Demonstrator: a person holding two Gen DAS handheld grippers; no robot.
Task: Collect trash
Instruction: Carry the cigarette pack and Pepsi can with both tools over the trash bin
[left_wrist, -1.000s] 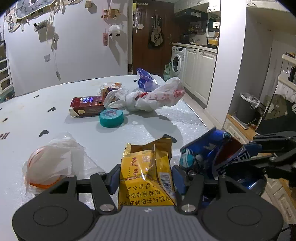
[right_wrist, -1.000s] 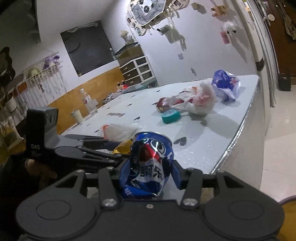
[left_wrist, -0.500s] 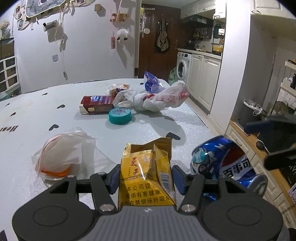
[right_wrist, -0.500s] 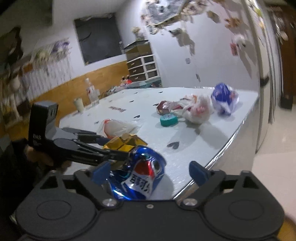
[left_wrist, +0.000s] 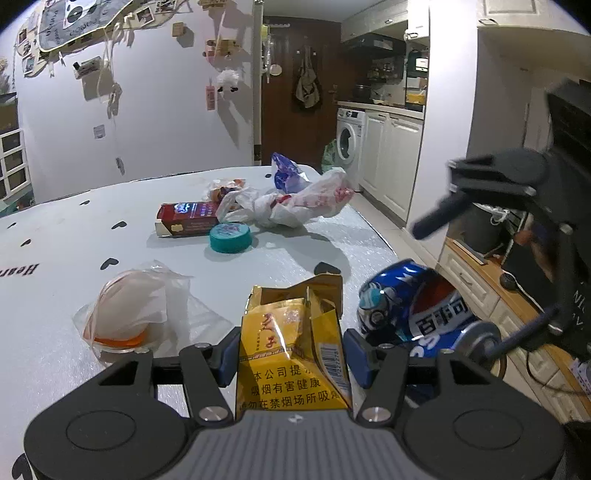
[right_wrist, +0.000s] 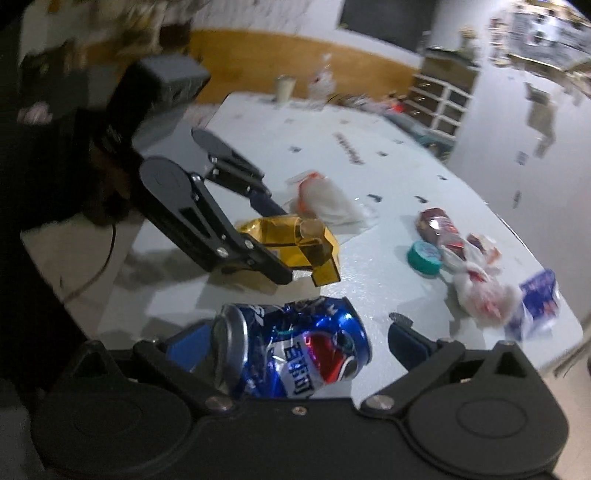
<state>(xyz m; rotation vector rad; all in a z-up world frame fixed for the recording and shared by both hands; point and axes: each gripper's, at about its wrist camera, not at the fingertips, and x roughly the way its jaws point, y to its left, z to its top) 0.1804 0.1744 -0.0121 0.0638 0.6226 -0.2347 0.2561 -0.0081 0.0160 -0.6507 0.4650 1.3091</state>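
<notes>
My left gripper (left_wrist: 291, 354) is shut on a crumpled yellow cigarette pack (left_wrist: 288, 328), held just above the white table (left_wrist: 74, 240). A crushed blue Pepsi can (left_wrist: 413, 310) lies on its side to the right of the pack, near the table's edge. In the right wrist view the can (right_wrist: 295, 350) lies between the jaws of my right gripper (right_wrist: 295, 343), which are opening; the right pad stands clear of it. The left gripper (right_wrist: 280, 243) with the pack (right_wrist: 314, 240) shows just beyond the can.
Further back lie a clear bag with something orange (left_wrist: 129, 317), a teal lid (left_wrist: 231, 238), a dark red box (left_wrist: 188, 218), white plastic bags (left_wrist: 303, 203) and a blue bag (left_wrist: 284, 173). The table's edge runs close on the right; past it are kitchen cabinets and a washing machine (left_wrist: 347, 144).
My right gripper opened wide, rolled and lifted, letting go of the can, which now lies on its side on the table. The left gripper still holds the pack and has shifted slightly.
</notes>
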